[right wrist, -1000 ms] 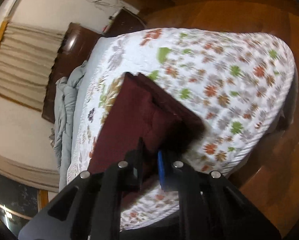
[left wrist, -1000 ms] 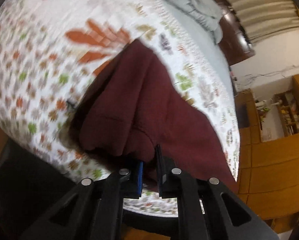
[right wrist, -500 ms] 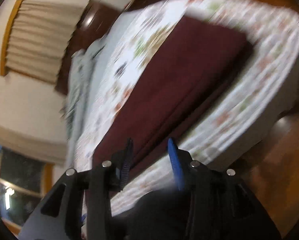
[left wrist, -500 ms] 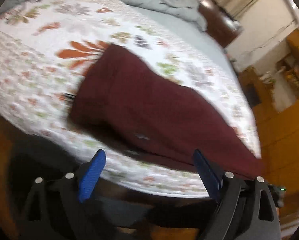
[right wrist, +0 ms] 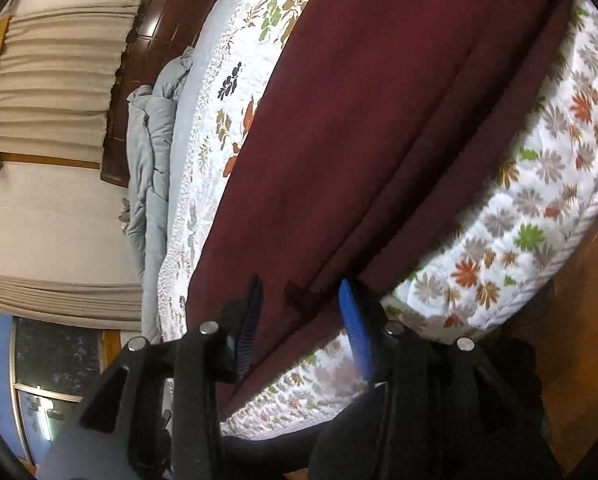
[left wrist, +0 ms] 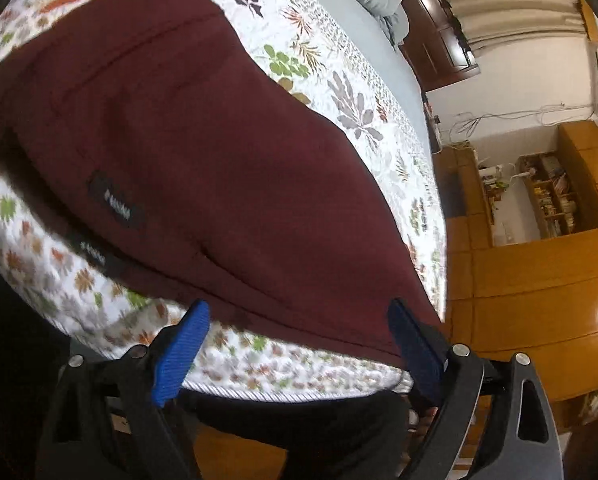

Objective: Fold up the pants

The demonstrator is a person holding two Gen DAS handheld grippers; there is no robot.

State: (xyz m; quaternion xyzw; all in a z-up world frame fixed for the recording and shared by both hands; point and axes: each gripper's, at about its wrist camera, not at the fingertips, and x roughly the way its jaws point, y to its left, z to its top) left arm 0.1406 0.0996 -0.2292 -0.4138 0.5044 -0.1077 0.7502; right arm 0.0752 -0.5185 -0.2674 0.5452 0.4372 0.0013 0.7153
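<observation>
Dark maroon pants lie folded lengthwise on a floral quilt on a bed, with a black label patch near their front edge. My left gripper hovers wide open over the pants' near edge, its blue pads apart from the cloth. In the right wrist view the pants run away from the camera across the quilt. My right gripper is part open and its jaws are opening. The end of the pants lies in the gap between them, and the pads do not press on it.
A crumpled grey blanket lies at the head of the bed by a dark wooden headboard. Curtains hang behind. Wooden floor and cabinets with a shelf lie beyond the bed's edge. A person's dark clothing shows under the grippers.
Both grippers were shut on the pants a second ago and have let go and opened. The raised cloth has dropped and now lies flat on the quilt.
</observation>
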